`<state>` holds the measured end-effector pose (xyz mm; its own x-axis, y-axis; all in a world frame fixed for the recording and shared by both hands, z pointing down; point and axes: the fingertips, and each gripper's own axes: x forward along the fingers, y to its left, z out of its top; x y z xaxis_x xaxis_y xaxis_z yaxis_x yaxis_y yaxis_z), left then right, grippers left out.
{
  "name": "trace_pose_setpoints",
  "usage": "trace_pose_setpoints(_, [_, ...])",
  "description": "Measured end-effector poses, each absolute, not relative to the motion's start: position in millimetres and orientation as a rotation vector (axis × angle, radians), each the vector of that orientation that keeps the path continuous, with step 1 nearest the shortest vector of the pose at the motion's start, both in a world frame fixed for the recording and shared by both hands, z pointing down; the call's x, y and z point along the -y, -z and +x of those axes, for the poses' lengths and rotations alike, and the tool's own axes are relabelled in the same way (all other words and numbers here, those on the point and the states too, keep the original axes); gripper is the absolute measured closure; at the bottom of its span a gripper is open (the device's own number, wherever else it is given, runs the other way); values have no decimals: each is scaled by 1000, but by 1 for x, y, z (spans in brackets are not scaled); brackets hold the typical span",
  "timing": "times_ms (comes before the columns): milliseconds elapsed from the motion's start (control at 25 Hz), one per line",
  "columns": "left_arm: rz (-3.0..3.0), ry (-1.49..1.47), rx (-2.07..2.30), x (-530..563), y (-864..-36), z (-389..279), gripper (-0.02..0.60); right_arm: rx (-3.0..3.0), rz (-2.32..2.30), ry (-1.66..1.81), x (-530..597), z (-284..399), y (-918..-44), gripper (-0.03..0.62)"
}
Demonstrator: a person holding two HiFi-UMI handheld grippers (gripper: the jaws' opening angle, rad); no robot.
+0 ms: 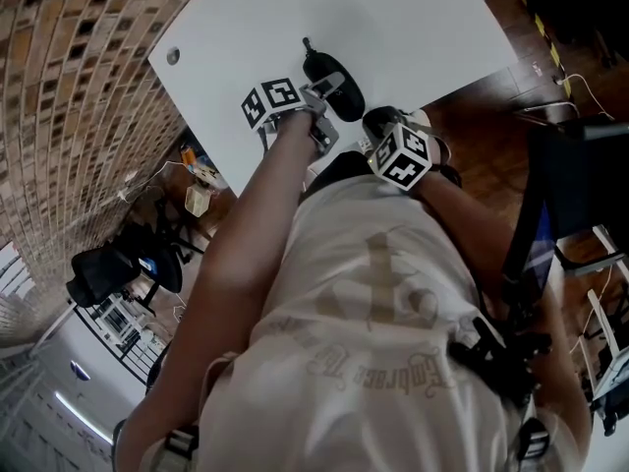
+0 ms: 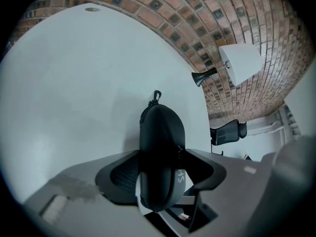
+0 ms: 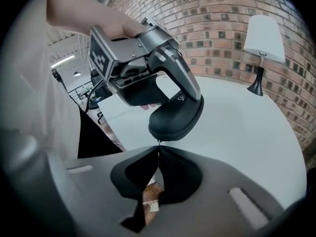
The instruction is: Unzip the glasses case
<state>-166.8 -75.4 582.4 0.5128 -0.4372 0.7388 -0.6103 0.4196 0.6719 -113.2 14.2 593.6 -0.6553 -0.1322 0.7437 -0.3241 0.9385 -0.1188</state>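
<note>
Case (image 2: 162, 132) fills left hand-held gripper (image 2: 160, 173), right (image 3: 158, 148) pinches pull (image 3: 158, 143).

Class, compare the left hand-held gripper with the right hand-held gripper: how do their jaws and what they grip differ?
The left hand-held gripper has jaws spread wide, clamped across the black glasses case; the right hand-held gripper has jaws pinched together. The left holds the case's body; the right holds only the thin zipper pull at its end. Both act on one case over the white table.

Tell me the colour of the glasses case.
The glasses case is plain black all over; the left gripper view shows it best.
</note>
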Motion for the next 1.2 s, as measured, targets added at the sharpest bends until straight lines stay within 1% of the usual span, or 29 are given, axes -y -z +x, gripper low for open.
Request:
trace_pose_setpoints(520, [1252,-227,1100,79,-583,-164,281,2277,285,-308,-16,-108,-590,586])
trace_pose_setpoints(1200, [1267,-246,1098,79,-583,-161,279,2326,242,-322,-18,-101,-586,589])
